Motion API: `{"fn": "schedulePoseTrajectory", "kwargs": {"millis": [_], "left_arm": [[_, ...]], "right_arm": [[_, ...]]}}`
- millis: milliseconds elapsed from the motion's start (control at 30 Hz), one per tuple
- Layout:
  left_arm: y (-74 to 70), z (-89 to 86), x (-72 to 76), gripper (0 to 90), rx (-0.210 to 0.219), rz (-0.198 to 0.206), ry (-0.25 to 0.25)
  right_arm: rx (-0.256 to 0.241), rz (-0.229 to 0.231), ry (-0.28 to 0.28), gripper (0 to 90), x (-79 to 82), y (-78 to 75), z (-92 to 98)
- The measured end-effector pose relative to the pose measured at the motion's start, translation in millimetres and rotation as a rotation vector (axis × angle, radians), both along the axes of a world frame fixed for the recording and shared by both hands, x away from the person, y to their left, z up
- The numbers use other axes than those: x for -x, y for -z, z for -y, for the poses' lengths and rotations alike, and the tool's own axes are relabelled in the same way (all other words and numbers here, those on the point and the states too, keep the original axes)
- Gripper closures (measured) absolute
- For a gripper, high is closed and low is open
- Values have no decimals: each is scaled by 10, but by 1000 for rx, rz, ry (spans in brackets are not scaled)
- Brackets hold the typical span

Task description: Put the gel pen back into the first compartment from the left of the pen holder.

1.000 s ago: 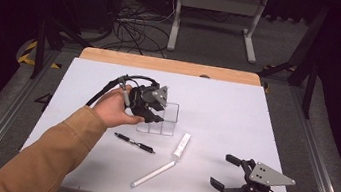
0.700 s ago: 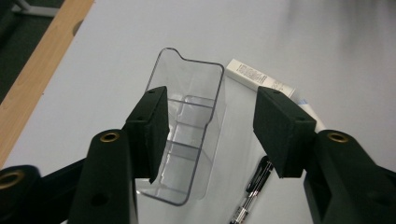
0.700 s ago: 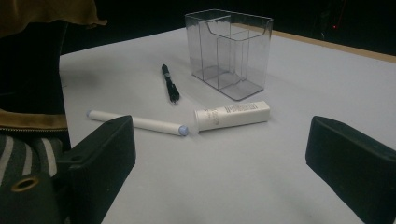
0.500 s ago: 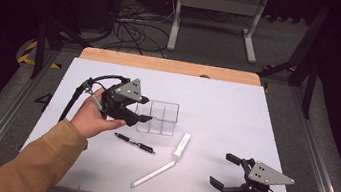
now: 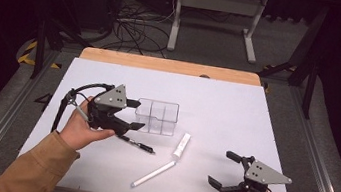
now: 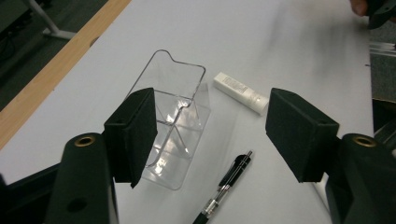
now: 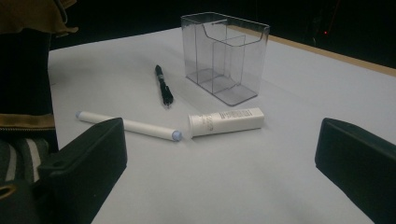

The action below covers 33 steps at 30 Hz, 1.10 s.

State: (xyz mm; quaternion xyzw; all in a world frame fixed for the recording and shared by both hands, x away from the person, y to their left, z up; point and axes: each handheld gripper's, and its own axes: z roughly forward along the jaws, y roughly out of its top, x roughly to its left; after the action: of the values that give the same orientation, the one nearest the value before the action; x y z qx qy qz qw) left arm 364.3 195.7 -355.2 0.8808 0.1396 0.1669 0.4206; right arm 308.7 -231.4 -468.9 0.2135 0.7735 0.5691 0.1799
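Clear plastic organizer stands upright on the table, ready for filling, while the left hand-held gripper hovers wide open above the black pen, seemingly to grab it.

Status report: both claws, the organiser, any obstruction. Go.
Left claw open, beside clear plastic three-compartment organiser, which stands upright, empty. Right claw open, near table edge. Black pen below left claw.

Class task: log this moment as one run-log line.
left gripper: open, beside clear organizer | right gripper: open | black pen, white tube, white marker: on table
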Motion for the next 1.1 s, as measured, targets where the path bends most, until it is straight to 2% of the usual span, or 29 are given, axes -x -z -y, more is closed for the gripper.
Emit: {"fn": "schedulePoseTrajectory", "kwargs": {"millis": [100,200,267,367,433,500,533,600,733,800,867,967,1033,1100], "left_arm": [[38,-65,88,357,52,8,-5],[102,-147,203,335,103,9,-22],[159,-212,275,317,146,3,-45],[243,-330,367,241,198,-5,-96],[295,-413,421,218,244,-29,-126],[341,-475,464,209,291,-80,-135],[358,-497,490,206,306,-91,-144],[379,-533,548,203,311,-82,-161],[437,-595,678,196,326,-34,-192],[483,-623,718,196,316,1,-208],[535,-646,748,196,315,5,-221],[574,-715,750,196,336,-17,-217],[579,-756,764,194,342,-7,-228],[579,-779,783,194,331,20,-249]], "right_arm": [[0,12,-3,0,0,-20,-16],[1,1,-18,0,-1,-76,-33],[4,20,-18,0,7,-108,-53],[12,28,-23,0,6,-157,-104],[17,26,-29,0,-11,-183,-145],[24,22,-31,0,-33,-203,-185],[25,18,-34,0,-46,-209,-204],[21,2,-46,1,-79,-216,-238],[11,-18,-59,0,-124,-220,-293],[10,-24,-60,0,-141,-222,-317],[8,-37,-59,0,-159,-226,-333],[6,-25,-60,0,-172,-239,-356],[8,-18,-61,1,-178,-247,-373],[12,-21,-66,4,-187,-250,-391]]}}
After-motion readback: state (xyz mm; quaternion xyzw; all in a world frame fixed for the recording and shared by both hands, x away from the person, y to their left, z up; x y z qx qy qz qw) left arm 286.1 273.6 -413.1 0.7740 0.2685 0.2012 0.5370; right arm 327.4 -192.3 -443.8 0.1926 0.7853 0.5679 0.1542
